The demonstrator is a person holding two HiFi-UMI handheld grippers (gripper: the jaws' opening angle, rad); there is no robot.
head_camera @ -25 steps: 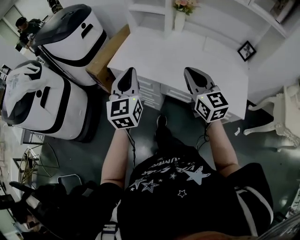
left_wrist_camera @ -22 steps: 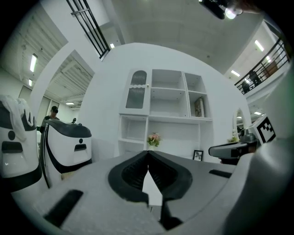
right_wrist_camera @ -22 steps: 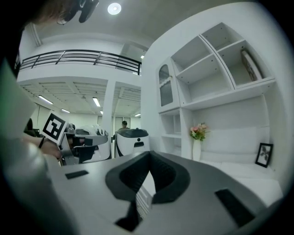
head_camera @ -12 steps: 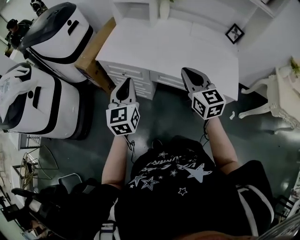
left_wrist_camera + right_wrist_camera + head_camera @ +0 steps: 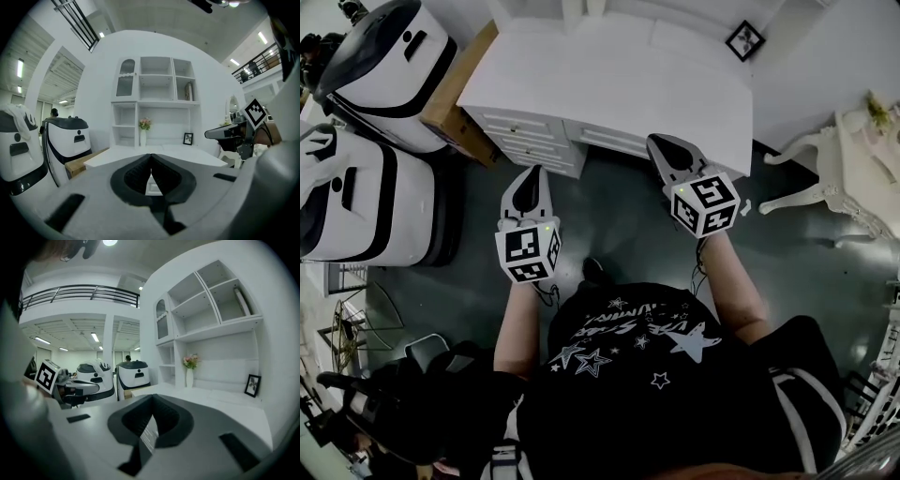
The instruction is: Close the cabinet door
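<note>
A white desk point(image 5: 609, 84) with drawer fronts point(image 5: 534, 131) stands ahead, and a white shelf cabinet point(image 5: 157, 101) rises from its back. The cabinet's arched glass door point(image 5: 125, 80) sits at the upper left; I cannot tell whether it stands ajar. In the head view, my left gripper point(image 5: 532, 172) hangs over the dark floor just short of the drawers, jaws shut and empty. Further right, my right gripper point(image 5: 655, 142) is near the desk's front edge, also shut with nothing in it. Neither touches the desk. Both point roughly level at the cabinet point(image 5: 206, 310).
Two large white-and-black machines point(image 5: 380, 52) point(image 5: 356, 202) stand at the left, with a brown box point(image 5: 459, 89) between them and the desk. A vase of flowers point(image 5: 143, 131) and a picture frame point(image 5: 188, 138) are on the desk. A white chair point(image 5: 834, 178) is at the right.
Both grippers have dropped lower and drawn back from the desk's front edge, so they now hang over the floor. The desk has slid up in the head view.
</note>
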